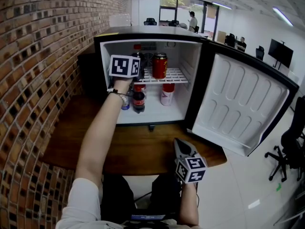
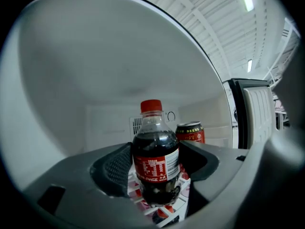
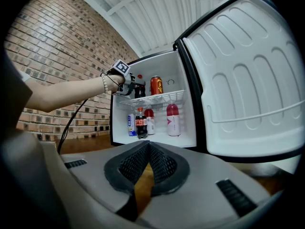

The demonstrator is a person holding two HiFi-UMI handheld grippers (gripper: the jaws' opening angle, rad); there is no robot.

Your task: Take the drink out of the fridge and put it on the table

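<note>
Where the head view looks down, we see the left gripper [image 1: 135, 72] at the wire shelf [image 1: 175, 75] of the open fridge [image 1: 191, 66], which stands on a wooden table [image 1: 143, 149]. Left gripper view: its jaws clasp the cola bottle [image 2: 156, 162]. Right gripper view: the right gripper [image 3: 148, 149] is closed and empty, with a brick wall [image 3: 62, 56] beyond.

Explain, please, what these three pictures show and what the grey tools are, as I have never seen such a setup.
A person holds grey tongs in each hand; no robot is involved. One picture comes from a camera on the person's head; the other two from cameras riding on the tongs. The left tongs reach into an open fridge and are closed on a cola bottle on the upper shelf, beside a red can. The right tongs are shut and empty, by the wooden table.
</note>
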